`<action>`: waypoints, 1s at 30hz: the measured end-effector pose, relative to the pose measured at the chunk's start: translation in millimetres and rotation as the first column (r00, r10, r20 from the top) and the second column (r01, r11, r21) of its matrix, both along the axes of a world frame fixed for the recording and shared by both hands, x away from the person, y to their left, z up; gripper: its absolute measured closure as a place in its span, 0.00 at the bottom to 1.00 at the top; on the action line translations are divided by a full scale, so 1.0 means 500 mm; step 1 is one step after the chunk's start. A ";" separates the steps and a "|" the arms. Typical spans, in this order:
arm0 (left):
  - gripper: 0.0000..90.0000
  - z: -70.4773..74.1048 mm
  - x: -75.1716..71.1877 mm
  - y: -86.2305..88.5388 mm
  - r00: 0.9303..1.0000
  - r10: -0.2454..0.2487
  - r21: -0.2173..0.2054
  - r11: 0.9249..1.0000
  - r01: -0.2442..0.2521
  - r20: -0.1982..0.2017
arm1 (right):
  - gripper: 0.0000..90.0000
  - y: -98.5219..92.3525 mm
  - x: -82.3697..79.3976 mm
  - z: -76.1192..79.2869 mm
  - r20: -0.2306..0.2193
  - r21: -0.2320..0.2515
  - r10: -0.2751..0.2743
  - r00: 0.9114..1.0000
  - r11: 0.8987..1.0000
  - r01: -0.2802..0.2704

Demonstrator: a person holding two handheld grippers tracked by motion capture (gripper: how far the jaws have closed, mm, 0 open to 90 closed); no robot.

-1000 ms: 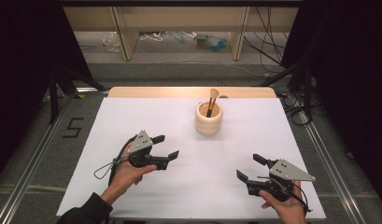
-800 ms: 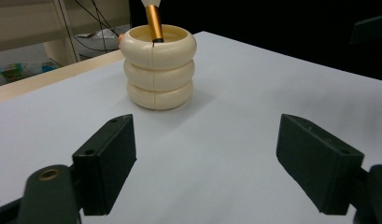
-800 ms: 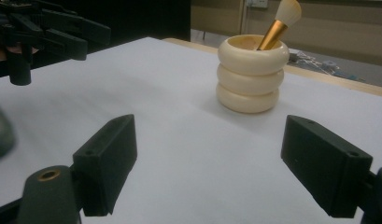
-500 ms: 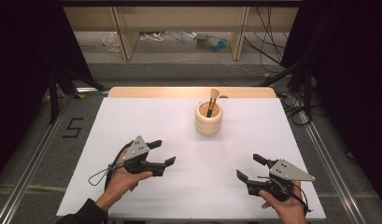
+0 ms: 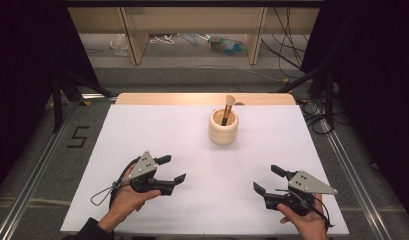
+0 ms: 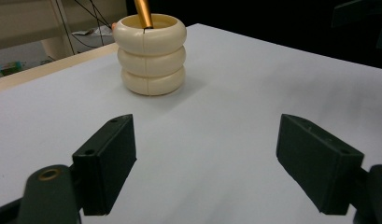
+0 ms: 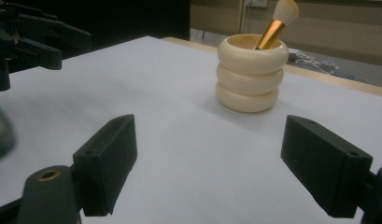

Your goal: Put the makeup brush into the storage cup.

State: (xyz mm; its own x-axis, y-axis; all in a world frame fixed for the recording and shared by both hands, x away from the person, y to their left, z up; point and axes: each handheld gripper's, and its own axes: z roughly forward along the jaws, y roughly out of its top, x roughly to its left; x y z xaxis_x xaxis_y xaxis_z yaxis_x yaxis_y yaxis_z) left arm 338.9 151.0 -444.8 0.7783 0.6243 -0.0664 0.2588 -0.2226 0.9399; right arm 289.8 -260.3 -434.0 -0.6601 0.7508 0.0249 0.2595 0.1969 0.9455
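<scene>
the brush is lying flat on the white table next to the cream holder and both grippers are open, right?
Not quite. The brush stands tilted inside the cream holder, not flat on the white table; the right gripper view shows it. Both the left gripper and right gripper are open.

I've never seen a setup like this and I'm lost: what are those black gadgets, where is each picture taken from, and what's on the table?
A person holds a handheld two-jaw tool in each hand: the left gripper and the right gripper. Both are open and hold nothing. One picture comes from a camera above the table, looking down. The other two come from cameras riding on each gripper, looking along its black jaws. On the white table stands a cream ribbed cup with a makeup brush leaning inside it, gold handle and pale bristles up. The cup stands ahead of both grippers, untouched.
</scene>
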 end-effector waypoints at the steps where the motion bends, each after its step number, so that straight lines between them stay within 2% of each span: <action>1: 0.22 0.001 -0.002 0.001 1.000 0.000 0.001 1.000 0.000 0.002 | 0.22 0.000 0.000 0.000 0.000 0.000 0.000 1.000 1.000 0.000; 13: 0.22 0.000 -0.020 0.008 1.000 -0.006 0.002 1.000 0.006 0.010 | 0.22 0.001 -0.001 0.000 -0.001 -0.001 -0.001 1.000 1.000 0.001; 15: 0.22 0.000 -0.022 0.008 1.000 0.004 -0.011 1.000 -0.004 -0.001 | 0.22 0.001 0.000 -0.001 0.004 -0.001 -0.003 1.000 1.000 0.003; 21: 0.22 0.000 -0.020 0.011 1.000 0.002 0.003 1.000 -0.002 0.006 | 0.22 0.001 0.000 -0.001 0.003 -0.002 -0.001 1.000 1.000 0.001; 30: 0.22 -0.002 -0.021 0.008 1.000 -0.002 0.000 1.000 0.002 -0.003 | 0.22 0.001 0.000 -0.002 0.003 0.001 -0.001 1.000 1.000 0.001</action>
